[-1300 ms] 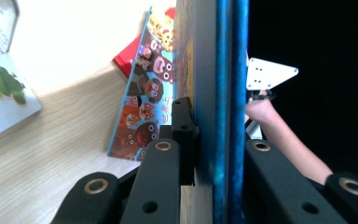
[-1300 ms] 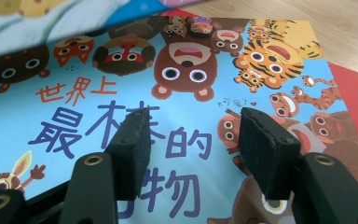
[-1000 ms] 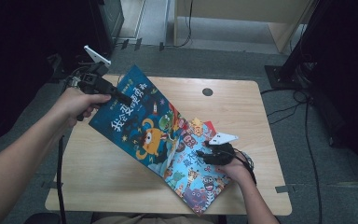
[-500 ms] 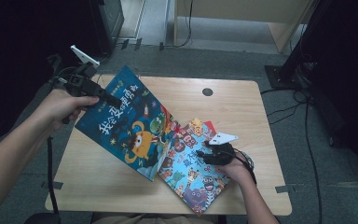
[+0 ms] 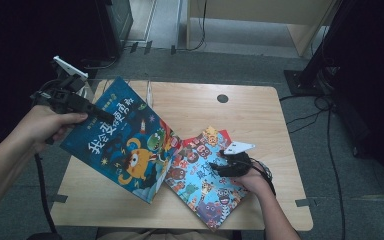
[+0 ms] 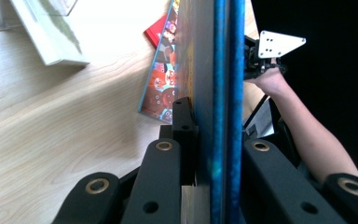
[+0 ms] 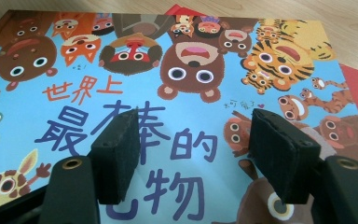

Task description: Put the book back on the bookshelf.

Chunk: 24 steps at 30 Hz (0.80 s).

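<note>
two books: left tool [image 5: 100, 114] clamping blue book [image 5: 125, 145], swung further left (tilted); right tool [image 5: 220, 167] jaws just widened, empty, over animal book [image 5: 202, 185].

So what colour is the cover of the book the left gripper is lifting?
Dark blue book, with cartoon monsters and yellow lettering; clearest in the high view.

A light wooden table [image 5: 260, 120] with a round cable hole [image 5: 222, 98] carries 1 light-blue animal picture book [image 5: 205, 185], lying flat over a red book [image 5: 223, 135].
</note>
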Each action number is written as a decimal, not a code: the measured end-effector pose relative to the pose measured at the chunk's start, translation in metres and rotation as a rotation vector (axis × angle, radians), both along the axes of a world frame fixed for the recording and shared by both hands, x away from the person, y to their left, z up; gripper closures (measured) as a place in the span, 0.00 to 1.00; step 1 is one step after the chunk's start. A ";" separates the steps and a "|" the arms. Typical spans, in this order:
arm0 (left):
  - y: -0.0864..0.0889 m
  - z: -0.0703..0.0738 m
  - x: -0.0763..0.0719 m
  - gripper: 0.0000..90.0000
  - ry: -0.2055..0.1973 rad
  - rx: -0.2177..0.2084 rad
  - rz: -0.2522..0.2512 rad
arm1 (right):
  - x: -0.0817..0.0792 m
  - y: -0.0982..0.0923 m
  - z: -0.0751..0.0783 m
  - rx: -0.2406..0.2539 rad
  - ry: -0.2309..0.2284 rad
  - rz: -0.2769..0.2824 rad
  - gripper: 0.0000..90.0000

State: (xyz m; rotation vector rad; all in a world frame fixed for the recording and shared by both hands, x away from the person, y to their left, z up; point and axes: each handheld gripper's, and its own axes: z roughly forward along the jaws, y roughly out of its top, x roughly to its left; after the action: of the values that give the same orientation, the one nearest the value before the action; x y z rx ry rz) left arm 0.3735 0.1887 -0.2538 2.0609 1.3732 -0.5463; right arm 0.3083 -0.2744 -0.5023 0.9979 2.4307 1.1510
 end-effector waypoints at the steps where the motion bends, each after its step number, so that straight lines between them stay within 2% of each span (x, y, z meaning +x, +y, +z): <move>1: 0.003 0.000 -0.002 0.92 -0.003 0.002 0.009 | 0.001 0.000 0.000 -0.007 0.000 -0.002 0.36; 10: 0.025 -0.002 -0.015 0.92 0.000 0.021 0.051 | 0.010 0.003 0.000 -0.021 -0.005 0.000 0.32; 24: 0.049 -0.005 -0.032 0.92 0.011 0.038 0.082 | 0.017 0.006 0.000 -0.026 -0.010 0.007 0.30</move>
State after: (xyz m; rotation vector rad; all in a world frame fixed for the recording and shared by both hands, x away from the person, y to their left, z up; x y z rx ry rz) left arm 0.3412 0.2378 -0.2584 2.0243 1.4779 -0.5015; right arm 0.3249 -0.2686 -0.5025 0.9738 2.4368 1.1217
